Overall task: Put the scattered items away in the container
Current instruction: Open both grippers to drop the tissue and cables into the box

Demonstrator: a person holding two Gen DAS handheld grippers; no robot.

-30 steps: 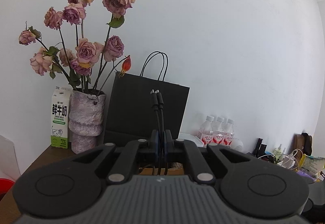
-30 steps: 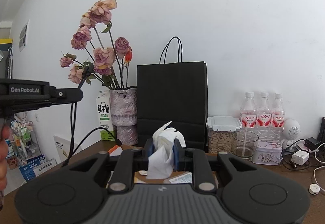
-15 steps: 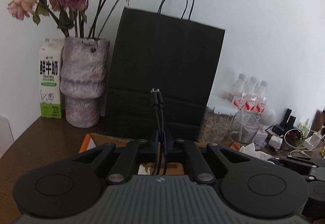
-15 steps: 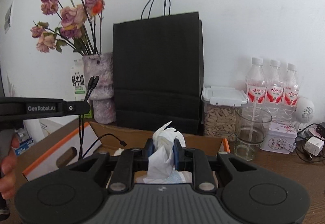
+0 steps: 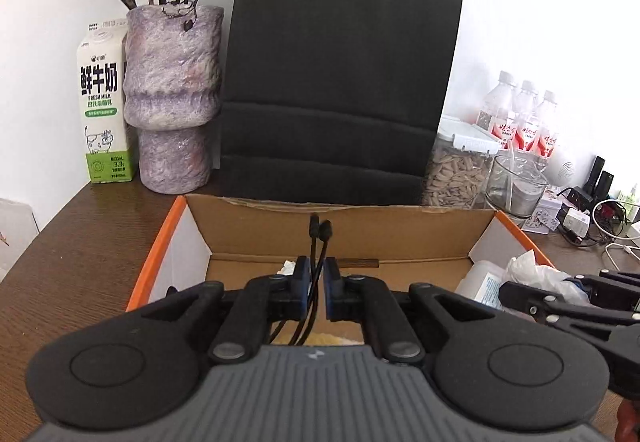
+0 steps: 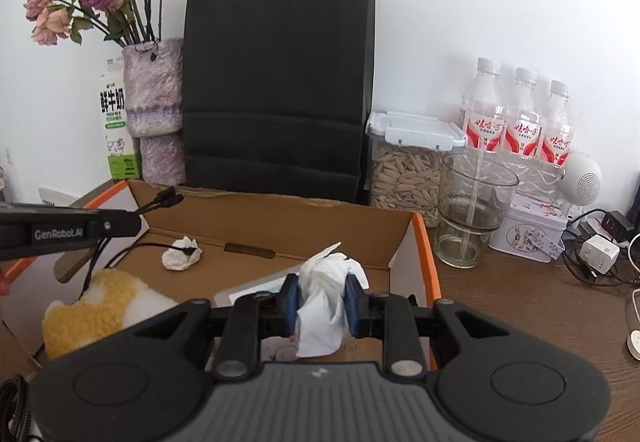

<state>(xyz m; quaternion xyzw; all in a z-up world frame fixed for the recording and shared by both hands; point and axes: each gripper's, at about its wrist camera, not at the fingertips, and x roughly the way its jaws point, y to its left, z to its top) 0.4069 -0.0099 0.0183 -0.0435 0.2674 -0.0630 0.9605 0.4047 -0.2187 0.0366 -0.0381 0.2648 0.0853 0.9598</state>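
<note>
An open cardboard box (image 5: 160, 254) with an orange rim sits on the brown table in front of both grippers. My left gripper (image 5: 316, 278) hovers over its near left part, shut on a thin black cable (image 5: 320, 238) whose two plug ends stick up past the pads. From the right wrist view, the left gripper (image 6: 136, 219) enters at the left with the cable (image 6: 168, 197) trailing down into the box (image 6: 426, 254). My right gripper (image 6: 322, 298) is over the box's right part. A crumpled white tissue (image 6: 324, 282) stands between its pads, touching both, while the jaws are opening.
Inside the box lie a small tissue ball (image 6: 182, 254), a yellow and white fluffy item (image 6: 92, 314) and a flat packet (image 5: 480, 282). Behind it stand a black paper bag (image 5: 340, 81), a vase (image 5: 172, 93), a milk carton (image 5: 104, 109), a seed jar (image 6: 404, 169), a glass (image 6: 472, 209), bottles (image 6: 520, 121) and chargers (image 6: 596, 250).
Both grippers have sunk and come forward from high above the table to just over the box, tilting down. The right jaws stand slightly wider around the tissue.
</note>
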